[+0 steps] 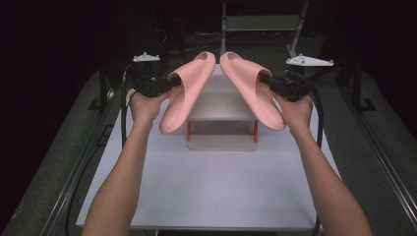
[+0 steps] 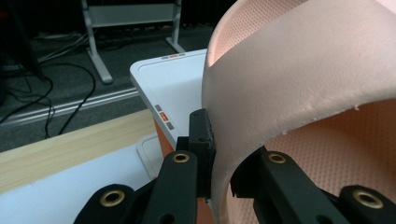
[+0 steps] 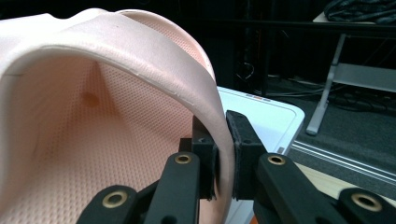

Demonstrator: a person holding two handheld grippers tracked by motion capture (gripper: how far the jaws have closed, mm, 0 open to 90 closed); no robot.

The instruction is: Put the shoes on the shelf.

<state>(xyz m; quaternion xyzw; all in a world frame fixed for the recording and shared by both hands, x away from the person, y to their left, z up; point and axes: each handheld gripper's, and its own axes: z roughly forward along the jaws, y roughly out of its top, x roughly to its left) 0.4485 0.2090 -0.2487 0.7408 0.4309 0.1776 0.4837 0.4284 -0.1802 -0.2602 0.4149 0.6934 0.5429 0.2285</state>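
Jaws clamped, each pair on one pink slipper's strap.
Left slipper [image 1: 184, 91], right slipper [image 1: 253, 88] lifted above shoe rack [image 1: 222, 142] near desk's far edge; placement outstanding.

Left gripper [image 1: 169, 83]: raised above table, jaws clamped, pointing inward. Right gripper [image 1: 268, 81]: mirrored, jaws clamped, pointing inward. Left hand [image 1: 145, 105] and right hand [image 1: 297, 110]: wrapped around gripper bodies. Forearms: bare, extended forward, roughly parallel.

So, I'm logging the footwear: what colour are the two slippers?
Both slippers are plain pale pink; the high view shows them best.
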